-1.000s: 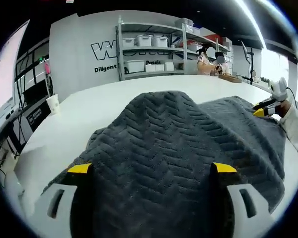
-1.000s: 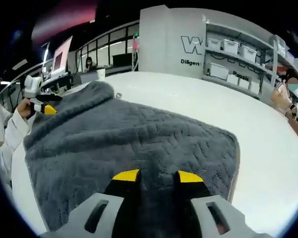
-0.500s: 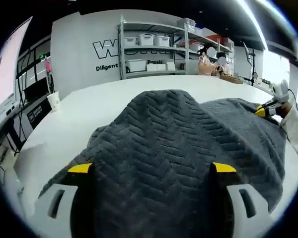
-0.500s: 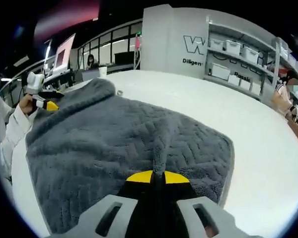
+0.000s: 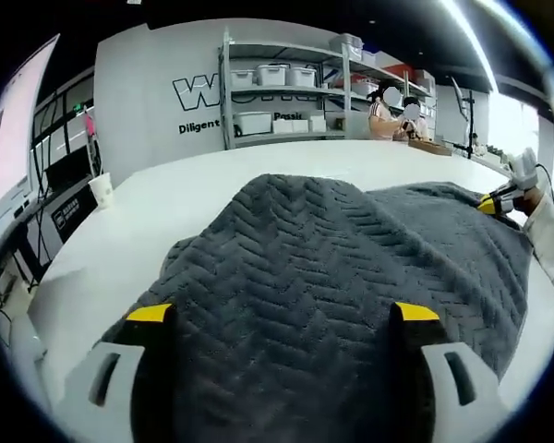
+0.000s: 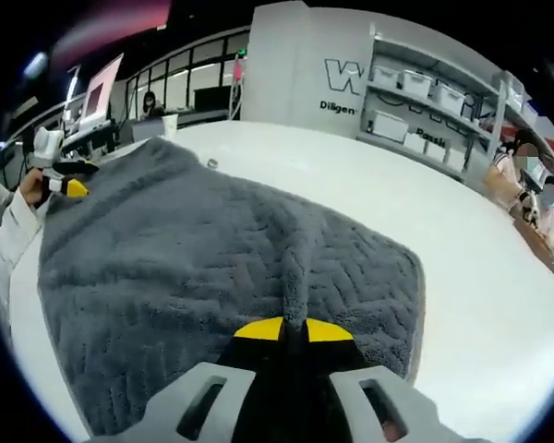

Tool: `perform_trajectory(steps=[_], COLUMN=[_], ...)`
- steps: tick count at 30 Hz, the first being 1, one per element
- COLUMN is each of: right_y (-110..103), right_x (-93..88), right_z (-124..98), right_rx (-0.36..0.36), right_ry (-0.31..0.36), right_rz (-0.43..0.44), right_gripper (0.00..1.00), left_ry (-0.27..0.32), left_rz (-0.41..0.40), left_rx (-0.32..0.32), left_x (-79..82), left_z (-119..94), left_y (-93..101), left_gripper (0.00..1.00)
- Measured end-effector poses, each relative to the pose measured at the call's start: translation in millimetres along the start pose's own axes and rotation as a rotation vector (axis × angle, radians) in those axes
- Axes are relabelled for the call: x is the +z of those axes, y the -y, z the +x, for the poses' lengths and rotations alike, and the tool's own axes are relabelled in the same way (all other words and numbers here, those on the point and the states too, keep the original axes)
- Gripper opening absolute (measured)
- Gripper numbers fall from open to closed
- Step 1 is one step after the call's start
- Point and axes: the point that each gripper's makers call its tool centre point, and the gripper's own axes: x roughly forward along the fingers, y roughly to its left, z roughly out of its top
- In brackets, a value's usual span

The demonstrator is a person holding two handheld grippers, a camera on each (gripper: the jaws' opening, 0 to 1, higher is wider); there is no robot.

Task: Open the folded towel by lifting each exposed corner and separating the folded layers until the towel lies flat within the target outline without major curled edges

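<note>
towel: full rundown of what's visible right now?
The towel is dark grey, plush, with a raised herringbone weave, spread over a white table but humped and rumpled, not flat. The right hand-held gripper is shut on a pinched ridge of it. The left hand-held gripper is open, a jaw on either side of the cloth. One rounded corner lies on the table at the right of the right gripper view.

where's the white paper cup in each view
Left gripper view: the white paper cup stands at the far left, on the white table's edge.
Right gripper view: it sits upper left, beyond the dark grey chevron towel.
Shared landmark: the metal shelf of white bins.
</note>
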Motion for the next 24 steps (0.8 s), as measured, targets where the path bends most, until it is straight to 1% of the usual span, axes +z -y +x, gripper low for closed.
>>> perform_trajectory(steps=[4, 13, 19, 24], right_y=[9, 14, 23, 26], right_x=[-1.3, -0.6, -0.3, -0.3], right_z=[-1, 1, 1, 2], right_rx=[-0.046, -0.075, -0.116, -0.132], right_ry=[-0.008, -0.012, -0.019, -0.021], right_rz=[-0.033, -0.059, -0.096, -0.107], right_gripper=[0.01, 0.02, 0.02, 0.02], left_ry=[-0.003, -0.006, -0.001, 0.007], left_rz=[-0.001, -0.004, -0.004, -0.013], left_rx=[0.001, -0.003, -0.005, 0.003], left_x=[-0.5, -2.1, -1.4, -0.1], left_z=[0, -1, -2, -3], left_y=[-0.2, 0.4, 1.1, -1.8], left_gripper=[0.94, 0.93, 0.93, 0.93])
